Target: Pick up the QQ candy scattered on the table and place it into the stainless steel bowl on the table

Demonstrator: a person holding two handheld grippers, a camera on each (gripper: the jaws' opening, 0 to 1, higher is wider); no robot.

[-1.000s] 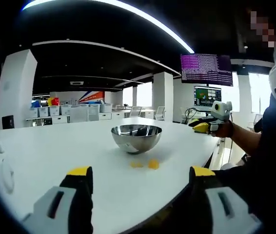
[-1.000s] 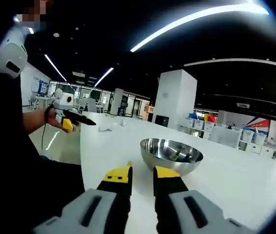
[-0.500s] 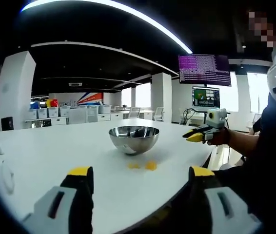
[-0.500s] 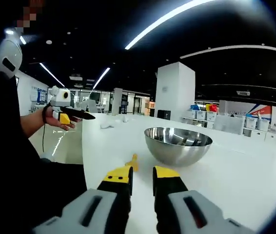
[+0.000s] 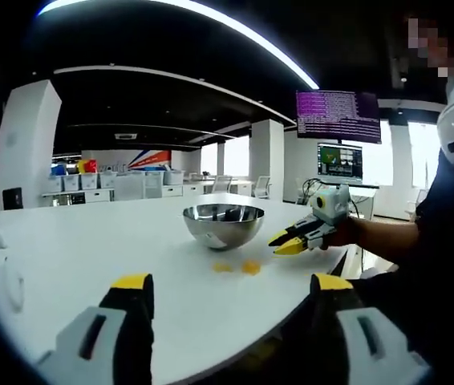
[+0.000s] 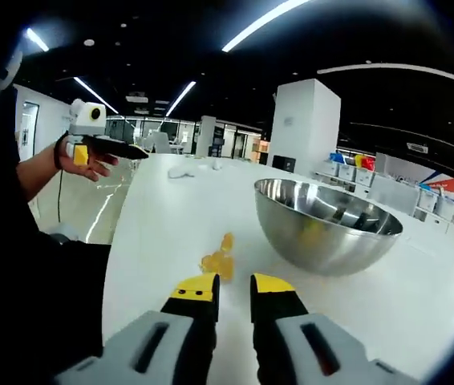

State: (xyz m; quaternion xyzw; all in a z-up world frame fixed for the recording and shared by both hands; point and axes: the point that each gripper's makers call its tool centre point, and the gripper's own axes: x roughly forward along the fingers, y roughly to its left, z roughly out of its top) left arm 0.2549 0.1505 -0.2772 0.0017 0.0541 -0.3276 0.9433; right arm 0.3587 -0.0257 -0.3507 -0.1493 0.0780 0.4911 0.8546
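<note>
Two yellow candy pieces (image 5: 237, 267) lie on the white table (image 5: 66, 257), centre of the left gripper view, just below the stainless steel bowl (image 5: 223, 224). We see them near the bowl's base, apart from it. In the right gripper view the candy (image 6: 219, 258) sits left of centre, beside the bowl (image 6: 327, 234), just above our own jaw tips. Something yellow also shows inside the bowl's wall; we cannot tell whether it is candy or a reflection.

Left gripper (image 5: 231, 282): jaws spread wide at the bottom of its view, nothing between them, low above the table's near edge. In the right gripper view it appears at upper left (image 6: 135, 150), held in a hand (image 6: 70, 159) off the table's side.

Right gripper (image 6: 233, 283): yellow-tipped jaws nearly together with a narrow gap, nothing pinched, tips just short of the candy. In the left gripper view it enters from the right (image 5: 285, 243), tips pointing down toward the candy, beside the bowl.

Two monitors (image 5: 339, 116) hang at the upper right of the left gripper view.
</note>
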